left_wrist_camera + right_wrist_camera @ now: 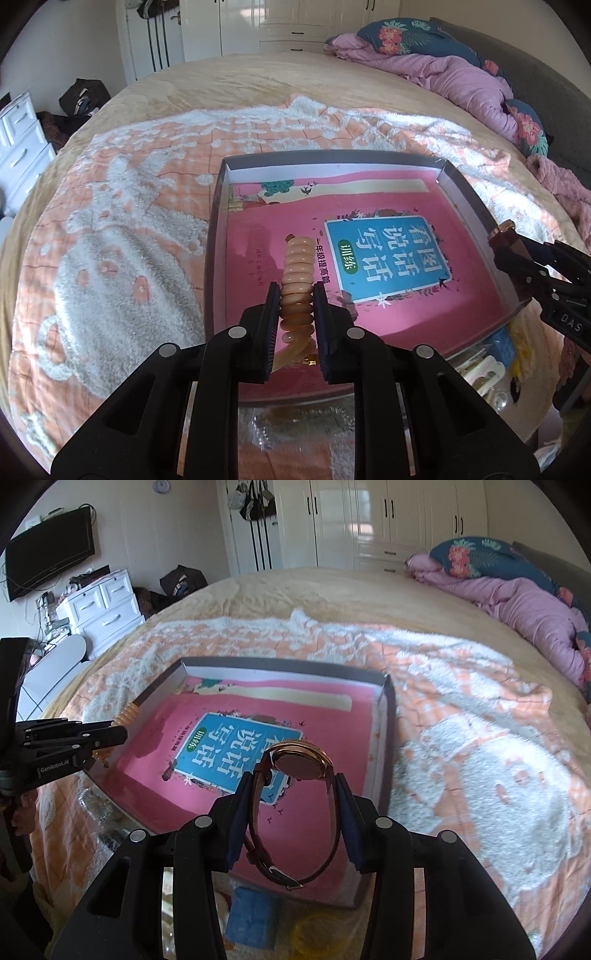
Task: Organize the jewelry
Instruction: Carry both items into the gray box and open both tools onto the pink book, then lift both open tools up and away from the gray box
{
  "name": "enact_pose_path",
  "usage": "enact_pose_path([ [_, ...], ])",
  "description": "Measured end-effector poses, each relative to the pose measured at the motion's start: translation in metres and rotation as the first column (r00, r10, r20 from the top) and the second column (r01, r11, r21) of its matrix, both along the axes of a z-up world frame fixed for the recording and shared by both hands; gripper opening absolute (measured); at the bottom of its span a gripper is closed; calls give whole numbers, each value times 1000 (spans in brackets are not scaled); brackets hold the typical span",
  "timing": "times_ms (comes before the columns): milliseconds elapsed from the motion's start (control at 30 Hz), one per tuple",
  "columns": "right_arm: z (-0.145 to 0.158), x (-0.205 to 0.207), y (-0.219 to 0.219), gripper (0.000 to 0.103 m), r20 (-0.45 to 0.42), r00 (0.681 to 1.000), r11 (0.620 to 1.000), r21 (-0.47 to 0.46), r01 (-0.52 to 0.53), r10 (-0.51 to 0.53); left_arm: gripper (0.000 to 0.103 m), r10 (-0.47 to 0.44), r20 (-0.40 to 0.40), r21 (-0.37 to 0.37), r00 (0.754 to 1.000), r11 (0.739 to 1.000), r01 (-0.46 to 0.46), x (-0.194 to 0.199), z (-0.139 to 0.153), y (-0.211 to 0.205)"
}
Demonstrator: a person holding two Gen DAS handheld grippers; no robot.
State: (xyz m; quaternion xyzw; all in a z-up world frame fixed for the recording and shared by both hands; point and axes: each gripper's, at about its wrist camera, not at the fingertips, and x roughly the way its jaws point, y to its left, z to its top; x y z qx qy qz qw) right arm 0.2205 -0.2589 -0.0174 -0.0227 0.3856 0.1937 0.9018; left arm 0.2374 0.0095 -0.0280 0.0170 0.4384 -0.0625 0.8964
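My left gripper (295,301) is shut on an amber bead bracelet (295,273) and holds it above the near left part of a shallow grey box (218,206). The box has a pink book (388,266) lying in it. My right gripper (294,779) is shut on a rose-gold wristwatch (299,764) with a brown strap, held above the box's near right part (386,738). Each gripper shows in the other's view: the right one (498,240) at the box's right wall, the left one (122,731) at its left wall.
The box lies on an orange and white fleece blanket (129,221) over a beige bed. A pink quilt and floral pillows (461,74) lie at the far right. Clear bags, a blue block (255,915) and a yellow ring (317,938) lie by the box's near edge.
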Motion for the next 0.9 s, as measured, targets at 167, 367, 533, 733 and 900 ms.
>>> enact_pose_path([
  [167, -15, 13, 7, 42, -53, 999, 1000, -6, 4, -4, 11, -12, -14, 6, 1000, 1000, 13, 4, -9, 1],
  [367, -26, 20, 7, 45, -90, 996, 1000, -3, 24, -24, 11, -15, -28, 11, 999, 1000, 16, 8, -16, 3],
  [533, -26, 17, 4, 54, -86, 996, 999, -3, 33, -33, 11, -18, -38, 18, 999, 1000, 19, 9, -20, 3],
  [733, -8, 2, -6, 68, -28, 998, 999, 19, 48, -48, 28, -13, -39, 17, 999, 1000, 13, 7, -20, 3],
  [900, 7, -13, -19, 75, 10, 997, 996, 47, 73, -73, 47, -10, -27, 6, 1000, 1000, 10, 2, -12, 4],
])
